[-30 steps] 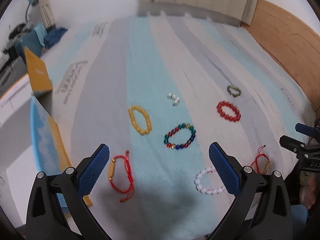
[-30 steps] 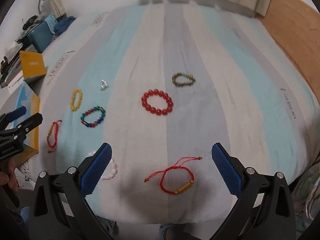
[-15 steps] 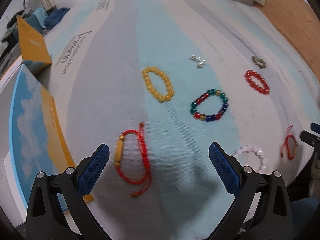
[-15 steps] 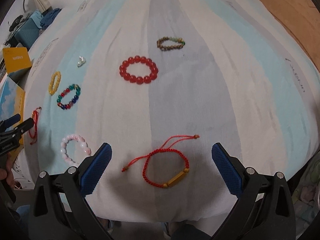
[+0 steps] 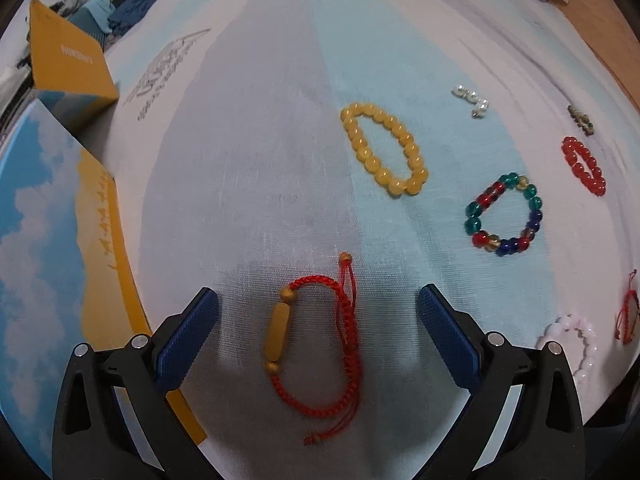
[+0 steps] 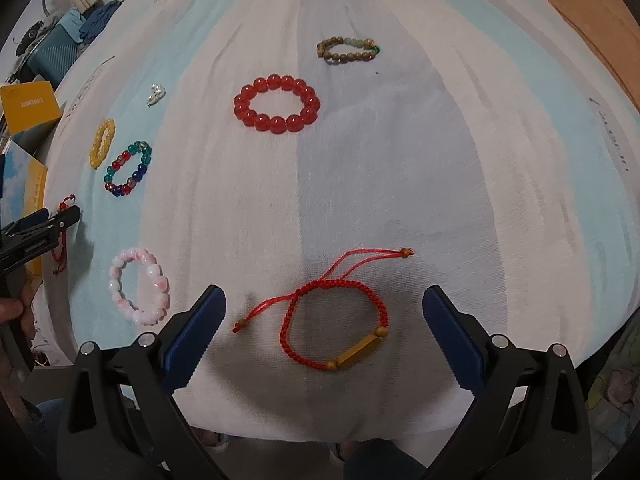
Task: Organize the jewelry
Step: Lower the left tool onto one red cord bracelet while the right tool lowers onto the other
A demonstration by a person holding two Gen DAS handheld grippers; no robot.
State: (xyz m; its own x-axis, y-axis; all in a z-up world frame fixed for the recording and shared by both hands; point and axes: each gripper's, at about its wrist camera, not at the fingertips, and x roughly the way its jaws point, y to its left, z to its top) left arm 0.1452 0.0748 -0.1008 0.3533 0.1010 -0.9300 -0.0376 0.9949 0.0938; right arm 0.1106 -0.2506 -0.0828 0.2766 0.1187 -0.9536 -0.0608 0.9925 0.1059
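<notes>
Several bracelets lie on a striped cloth. My left gripper [image 5: 318, 320] is open, low over a red cord bracelet with a gold tube bead [image 5: 316, 344] that lies between its fingers. My right gripper [image 6: 324, 320] is open, low over a second red cord bracelet [image 6: 336, 328]. Beyond lie a yellow bead bracelet [image 5: 384, 148], a multicolour glass bracelet [image 5: 504, 214], a red bead bracelet [image 6: 277, 103], a brown-green bead bracelet [image 6: 347, 50], a pink bead bracelet [image 6: 138, 292] and small pearl earrings [image 5: 472, 100].
A blue and yellow box lid [image 5: 48, 264] lies at the left edge of the cloth, with a yellow box [image 5: 68, 60] behind it. The cloth's near edge [image 6: 320, 428] drops off just in front of my right gripper. Wooden floor [image 6: 592, 20] lies to the right.
Both grippers have moved forward and down towards the cloth. Each red cord bracelet now lies between a gripper's open fingers. Nothing has been taken hold of.
</notes>
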